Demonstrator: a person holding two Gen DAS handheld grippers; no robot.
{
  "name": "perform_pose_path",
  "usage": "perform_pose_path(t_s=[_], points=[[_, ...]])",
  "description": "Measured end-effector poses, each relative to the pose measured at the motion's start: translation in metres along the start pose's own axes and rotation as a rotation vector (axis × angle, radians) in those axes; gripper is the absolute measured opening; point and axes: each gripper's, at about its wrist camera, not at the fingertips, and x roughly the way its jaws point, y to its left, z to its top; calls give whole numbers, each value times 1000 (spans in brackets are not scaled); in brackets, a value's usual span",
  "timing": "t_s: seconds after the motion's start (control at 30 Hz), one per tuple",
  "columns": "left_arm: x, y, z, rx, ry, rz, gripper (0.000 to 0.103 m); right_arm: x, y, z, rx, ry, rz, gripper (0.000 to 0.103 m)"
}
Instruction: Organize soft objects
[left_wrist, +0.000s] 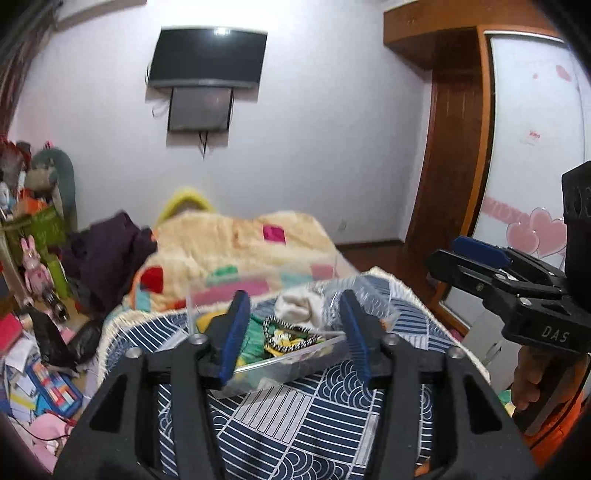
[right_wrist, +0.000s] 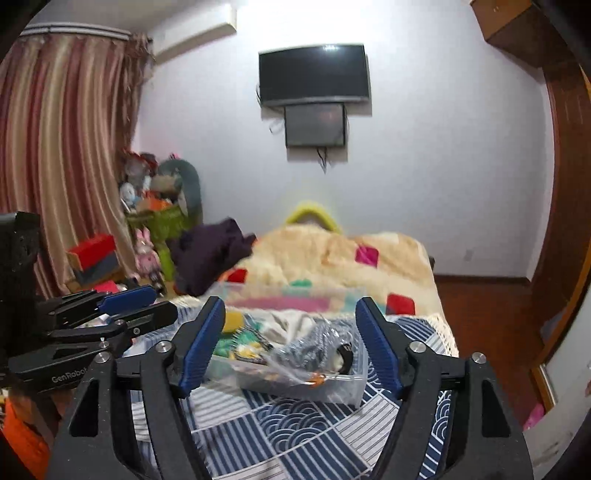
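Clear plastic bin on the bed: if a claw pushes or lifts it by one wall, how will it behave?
The clear plastic bin probably feels light: it holds only soft things like the white cloth and a crinkly plastic bag. Its thin walls may flex under a one-sided pinch. On the soft patterned bedspread, a push likely drags or tips it rather than sliding it cleanly.

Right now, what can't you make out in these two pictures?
- Clear bin contents: both views, blurred and crumpled plastic bag covers the items.
- Bin's near left corner: left wrist view, hidden by left gripper fingers.
- Toy pile: left wrist view, too small and cut by the edge.
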Motion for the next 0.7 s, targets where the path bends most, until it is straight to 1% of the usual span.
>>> perform_pose_path(t_s=[0.07,0.1,0.17,0.2,0.27,0.33,0.4,0.43,0.47,0.53,0.7], points=[[-16,-5,0,10,-34,5,59,-12,3,0,-4,-31,15,78],[-22,-7,0,13,-47,7,61,-18,5,0,-11,-46,16,83],[-35,-11,-3,15,-76,17,71,-24,8,-1,-21,-62,13,85],[-38,-12,-3,16,-85,21,73,-27,8,-2,-21,-67,14,86],[-46,-14,-6,9,-104,26,83,-32,10,-4,-12,-74,20,91],[-51,-15,-9,-1,-120,20,91,-36,11,-8,-4,-86,15,99],[-58,-18,-13,6,-141,23,96,-39,11,-13,-2,-100,3,103],[-60,-20,-15,13,-149,34,99,-41,12,-15,-7,-104,-2,103],[-61,-22,-16,23,-156,49,101,-43,12,-16,-11,-106,-6,103],[-64,-24,-19,31,-158,59,101,-45,13,-18,-13,-111,-16,103],[-67,-28,-28,35,-158,62,102,-50,14,-23,-9,-111,-9,103]])
